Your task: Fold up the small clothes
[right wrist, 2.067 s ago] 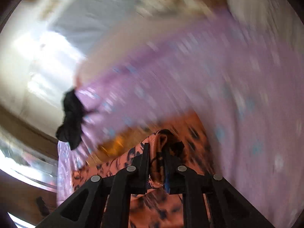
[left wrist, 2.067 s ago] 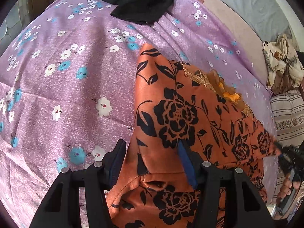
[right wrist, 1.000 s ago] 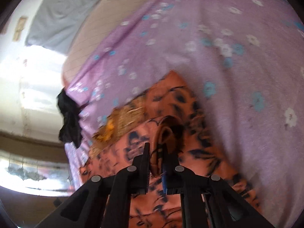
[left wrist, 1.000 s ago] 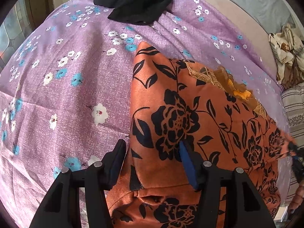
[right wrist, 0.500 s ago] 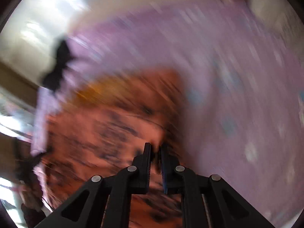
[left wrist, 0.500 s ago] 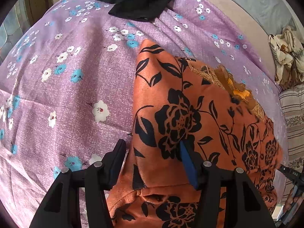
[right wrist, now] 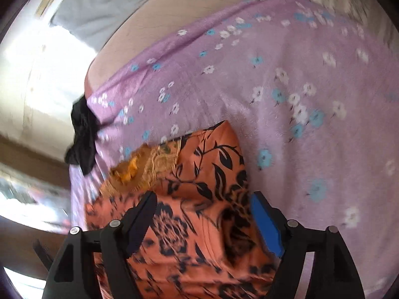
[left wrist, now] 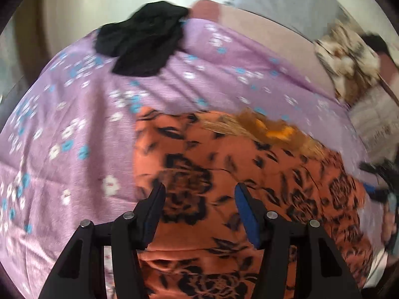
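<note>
Cloth (left wrist: pixel 224 174), orange with black flowers, is lying folded on the purple flowered bedsheet (left wrist: pixel 74 114), filling the lower middle of both views. The left gripper (left wrist: pixel 199 196) is hanging released above it, jaws spread wide with nothing between them. The right gripper (right wrist: pixel 203 204) is likewise standing released, its jaws parted over the cloth's folded edge, gripping nothing. A golden embroidered patch (left wrist: pixel 264 129) is showing at about 1 o'clock from the left gripper. A black garment (left wrist: pixel 142 49) is sitting at 11 o'clock near the far edge of the bed. Both views are blurring somewhat.
</note>
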Demonstrator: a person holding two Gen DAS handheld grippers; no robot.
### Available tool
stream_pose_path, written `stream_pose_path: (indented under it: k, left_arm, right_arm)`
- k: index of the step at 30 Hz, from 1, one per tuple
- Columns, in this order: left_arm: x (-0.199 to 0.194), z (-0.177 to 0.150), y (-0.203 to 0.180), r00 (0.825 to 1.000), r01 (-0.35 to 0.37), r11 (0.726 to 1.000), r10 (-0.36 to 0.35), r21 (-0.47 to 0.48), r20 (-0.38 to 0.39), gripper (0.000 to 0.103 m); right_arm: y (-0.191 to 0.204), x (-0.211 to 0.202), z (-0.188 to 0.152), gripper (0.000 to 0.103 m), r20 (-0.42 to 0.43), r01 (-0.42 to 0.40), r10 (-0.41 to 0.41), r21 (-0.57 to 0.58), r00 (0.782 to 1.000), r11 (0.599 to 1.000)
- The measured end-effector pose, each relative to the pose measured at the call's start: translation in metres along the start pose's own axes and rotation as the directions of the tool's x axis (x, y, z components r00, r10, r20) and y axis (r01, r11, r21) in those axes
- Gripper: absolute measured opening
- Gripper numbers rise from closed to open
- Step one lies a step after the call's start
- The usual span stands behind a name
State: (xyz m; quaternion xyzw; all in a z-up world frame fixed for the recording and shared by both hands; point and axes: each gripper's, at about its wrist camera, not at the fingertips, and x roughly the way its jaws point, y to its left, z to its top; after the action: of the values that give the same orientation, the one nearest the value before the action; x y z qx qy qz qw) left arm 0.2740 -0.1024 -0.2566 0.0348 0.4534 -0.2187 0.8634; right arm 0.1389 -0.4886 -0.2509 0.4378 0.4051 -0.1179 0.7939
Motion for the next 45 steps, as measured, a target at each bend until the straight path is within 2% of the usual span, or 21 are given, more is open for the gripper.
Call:
stream_pose_path:
  k: [2,5,6,8,11,14,16,17,18,19,21,23,26,28,31,33,36,38,40,43,45]
  left_arm:
    - [0.010,-0.003,-0.014,0.999,-0.003,0.998,0.005,0.066,-0.037,0.059]
    - [0.023,-0.008,-0.015,0.995,-0.016,0.996,0.024,0.088,-0.097,0.059]
    - [0.026,-0.008,-0.014,0.994,-0.022,0.996,0.032,0.090,-0.106,0.059]
    - [0.026,-0.008,-0.014,0.994,-0.022,0.995,0.031,0.092,-0.105,0.059]
    - [0.023,-0.004,-0.012,0.995,-0.021,0.996,0.029,0.085,-0.099,0.059]
    - [0.024,-0.004,-0.013,0.994,-0.027,0.996,0.036,0.090,-0.102,0.059]
    - [0.025,-0.006,-0.015,0.994,-0.034,0.994,0.045,0.099,-0.102,0.059]
    - [0.025,-0.006,-0.016,0.994,-0.036,0.994,0.047,0.102,-0.102,0.059]
    - [0.026,-0.005,-0.016,0.994,-0.037,0.994,0.047,0.102,-0.102,0.059]
    - [0.026,-0.005,-0.016,0.994,-0.036,0.994,0.046,0.099,-0.103,0.059]
    - [0.026,-0.004,-0.014,0.994,-0.032,0.995,0.041,0.093,-0.103,0.059]
    - [0.026,-0.003,-0.014,0.994,-0.030,0.996,0.039,0.086,-0.102,0.059]
    - [0.029,-0.004,-0.018,0.993,-0.044,0.993,0.055,0.107,-0.106,0.059]
    - [0.033,-0.006,-0.021,0.990,-0.058,0.990,0.073,0.127,-0.122,0.059]
    - [0.040,-0.014,-0.028,0.979,-0.073,0.977,0.108,0.198,-0.172,0.059]
    - [0.041,-0.018,-0.033,0.976,-0.082,0.963,0.130,0.258,-0.173,0.059]
    - [0.039,-0.017,-0.031,0.976,-0.064,0.966,0.113,0.252,-0.186,0.059]
    - [0.036,-0.014,-0.026,0.979,-0.044,0.974,0.086,0.223,-0.182,0.059]
    - [0.030,-0.011,-0.022,0.984,-0.026,0.981,0.059,0.192,-0.169,0.059]
    - [0.014,-0.003,-0.012,0.994,-0.016,0.990,0.031,0.139,-0.107,0.059]
    - [0.012,0.000,-0.006,0.994,-0.052,0.993,0.062,0.109,-0.091,0.059]
  right_arm:
    - [-0.010,0.020,0.000,0.038,-0.045,0.007,-0.005,0.060,0.999,0.998]
    - [-0.011,0.040,-0.004,0.033,-0.097,0.031,-0.024,0.076,0.995,0.997]
    - [-0.004,0.039,-0.005,0.023,-0.090,0.044,-0.039,0.046,0.995,0.998]
    - [0.013,0.030,-0.009,0.013,-0.061,0.035,-0.038,-0.042,0.997,0.998]
    - [0.055,-0.008,-0.019,0.006,0.106,0.016,0.014,-0.273,0.994,0.962]
    - [0.093,-0.053,-0.043,0.006,0.330,0.070,0.132,-0.536,0.935,0.841]
    - [0.100,-0.058,-0.051,0.006,0.385,0.157,0.109,-0.596,0.917,0.787]
    - [0.098,-0.049,-0.044,0.006,0.370,0.187,0.046,-0.570,0.928,0.800]
    - [0.083,-0.037,-0.032,0.006,0.308,0.187,-0.029,-0.496,0.951,0.848]
    - [0.069,-0.030,-0.023,0.009,0.245,0.156,-0.051,-0.429,0.968,0.890]
    - [0.033,-0.020,-0.002,0.009,0.115,0.058,-0.030,-0.250,0.993,0.967]
    - [0.022,-0.025,0.002,0.010,0.112,-0.025,0.047,-0.188,0.993,0.982]
    - [0.040,-0.026,-0.006,0.010,0.081,-0.144,0.168,-0.242,0.982,0.959]
    - [0.062,-0.009,-0.019,0.010,0.040,-0.158,0.177,-0.287,0.983,0.945]
    - [0.071,0.026,-0.029,0.010,0.014,0.032,-0.029,-0.326,0.999,0.945]
    - [0.055,0.057,-0.028,0.008,-0.081,0.152,-0.183,-0.292,0.980,0.944]
    - [0.048,0.056,-0.022,0.006,-0.070,0.149,-0.170,-0.230,0.983,0.962]
    - [0.065,0.033,-0.023,0.010,0.071,0.184,-0.170,-0.282,0.983,0.942]
    - [0.079,0.021,-0.026,0.010,0.099,0.104,-0.075,-0.338,0.992,0.935]
    - [0.088,0.031,-0.035,0.010,0.010,-0.015,0.020,-0.352,1.000,0.936]
    - [0.093,0.053,-0.045,0.010,-0.079,-0.041,0.013,-0.357,0.997,0.933]
